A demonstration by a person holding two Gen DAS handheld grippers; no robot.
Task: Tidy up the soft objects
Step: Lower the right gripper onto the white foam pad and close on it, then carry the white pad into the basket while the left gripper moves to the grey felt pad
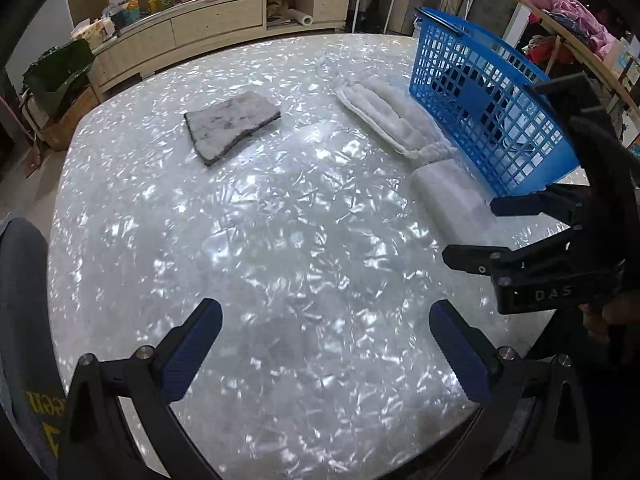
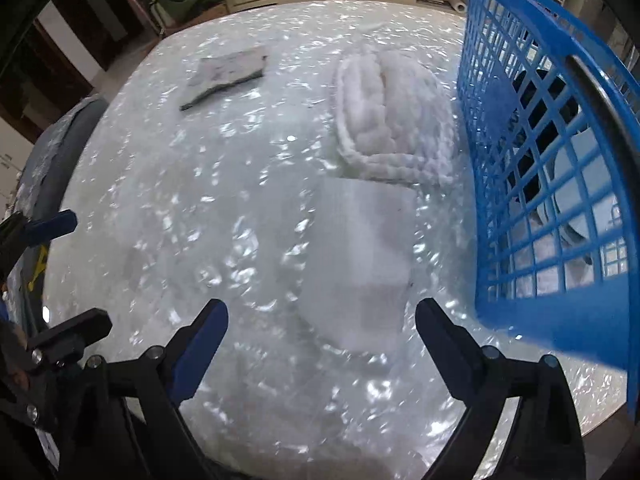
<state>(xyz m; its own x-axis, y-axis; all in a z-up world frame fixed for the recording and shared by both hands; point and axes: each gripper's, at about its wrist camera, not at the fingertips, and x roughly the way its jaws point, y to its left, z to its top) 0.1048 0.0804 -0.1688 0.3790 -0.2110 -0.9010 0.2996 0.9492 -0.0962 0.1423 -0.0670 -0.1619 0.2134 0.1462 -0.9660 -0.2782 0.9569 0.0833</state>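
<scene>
A grey felt pad lies flat on the shiny white table at the far middle. A white quilted cloth lies next to the blue basket. A white foam block lies nearer, just beyond my right gripper, which is open and empty. My left gripper is open and empty over bare table. The right gripper also shows at the right in the left wrist view. The basket holds pale soft items, partly hidden.
A long beige cabinet with clutter stands beyond the table. A dark green bag sits on a box at far left. A rack with pink clothes stands at far right. The table's near edge curves below both grippers.
</scene>
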